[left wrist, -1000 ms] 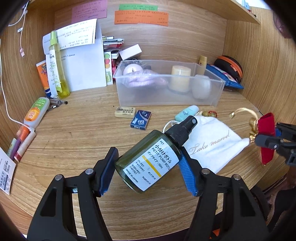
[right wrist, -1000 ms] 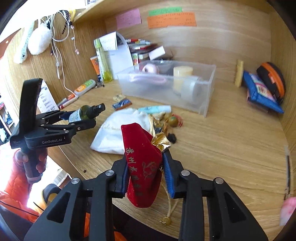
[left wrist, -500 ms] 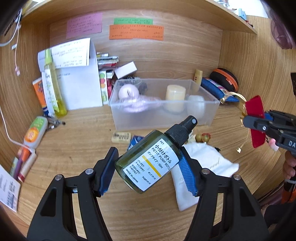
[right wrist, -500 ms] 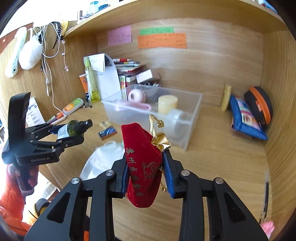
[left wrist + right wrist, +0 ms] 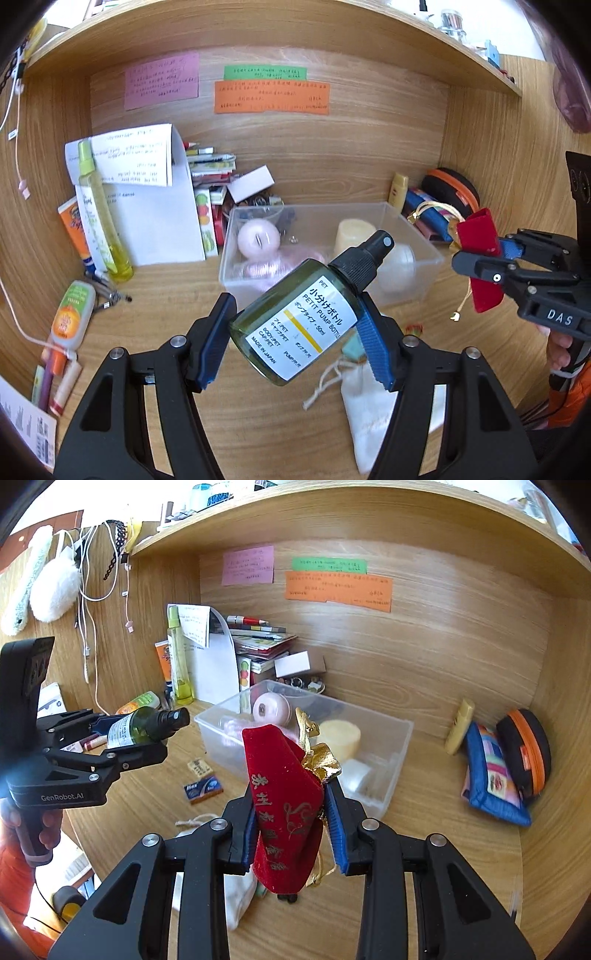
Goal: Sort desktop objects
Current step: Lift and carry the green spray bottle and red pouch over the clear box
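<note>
So both grippers are loaded and up in the air over the desk (image 5: pixel 461 849). Left gripper (image 5: pixel 295 332) has its blue pads clamped narrow on a green bottle (image 5: pixel 295 325), the little pump-spray kind with a white label, tilted so the black nozzle points toward 1 o'clock in the left wrist view. Right gripper (image 5: pixel 291 827) is pinched tight on a red pouch (image 5: pixel 284 812), velvet with gold writing and a gold tie at the top, which stands up between the pads and hangs below them too.

From the left camera the pouch sits out at 3 o'clock, level with the bin's right end. From the right camera the bottle is at 9 o'clock, well apart from the pouch.

Clear bin (image 5: pixel 391 753) sits dead ahead at 12 o'clock in both views, holding a pink ball (image 5: pixel 269 709), a cream candle (image 5: pixel 340 738) and something white at the near end. White bag (image 5: pixel 373 410) lies flat on the desk under the left gripper. Blue case (image 5: pixel 491 775) and a black-and-orange one (image 5: pixel 524 749) are parked at 3 o'clock against the wall.
</note>
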`<move>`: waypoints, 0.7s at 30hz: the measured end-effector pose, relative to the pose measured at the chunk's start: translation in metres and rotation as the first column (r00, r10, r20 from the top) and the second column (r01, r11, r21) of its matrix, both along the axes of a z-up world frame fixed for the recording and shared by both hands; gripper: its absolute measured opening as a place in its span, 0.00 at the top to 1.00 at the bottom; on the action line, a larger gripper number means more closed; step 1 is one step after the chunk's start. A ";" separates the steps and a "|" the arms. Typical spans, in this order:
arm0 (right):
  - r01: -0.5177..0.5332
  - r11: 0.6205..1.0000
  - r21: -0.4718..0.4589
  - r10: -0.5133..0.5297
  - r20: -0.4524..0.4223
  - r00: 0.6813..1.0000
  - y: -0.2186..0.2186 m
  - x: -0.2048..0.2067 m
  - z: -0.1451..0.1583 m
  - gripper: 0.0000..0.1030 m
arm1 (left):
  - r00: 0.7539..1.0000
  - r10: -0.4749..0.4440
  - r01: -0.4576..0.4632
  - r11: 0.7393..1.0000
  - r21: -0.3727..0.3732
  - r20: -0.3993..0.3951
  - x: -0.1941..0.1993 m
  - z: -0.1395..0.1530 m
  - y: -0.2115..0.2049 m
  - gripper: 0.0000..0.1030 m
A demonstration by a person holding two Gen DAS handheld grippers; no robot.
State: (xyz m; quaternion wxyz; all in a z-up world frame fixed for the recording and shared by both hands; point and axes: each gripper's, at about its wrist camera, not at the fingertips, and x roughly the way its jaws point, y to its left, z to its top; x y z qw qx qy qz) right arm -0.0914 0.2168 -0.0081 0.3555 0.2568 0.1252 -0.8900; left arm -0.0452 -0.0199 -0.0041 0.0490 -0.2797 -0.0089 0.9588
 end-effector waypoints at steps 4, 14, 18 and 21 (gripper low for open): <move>-0.006 1.000 -0.003 0.006 -0.004 1.000 -0.008 -0.013 0.007 0.72 | 1.000 0.003 -0.003 1.000 0.013 -0.001 -0.015 0.008 -0.004 0.37; 0.008 1.000 -0.027 -0.008 0.000 1.000 -0.023 -0.050 0.021 0.72 | 1.000 -0.007 0.007 0.999 0.050 -0.002 -0.053 0.021 -0.012 0.37; 0.017 1.000 -0.018 -0.017 0.009 1.000 -0.030 -0.065 0.018 0.72 | 1.000 -0.015 0.015 0.999 0.049 0.005 -0.068 0.021 -0.012 0.37; 0.033 0.999 -0.016 -0.033 0.029 0.999 -0.030 -0.077 0.013 0.72 | 0.999 -0.030 0.030 0.998 0.048 0.016 -0.078 0.019 -0.010 0.37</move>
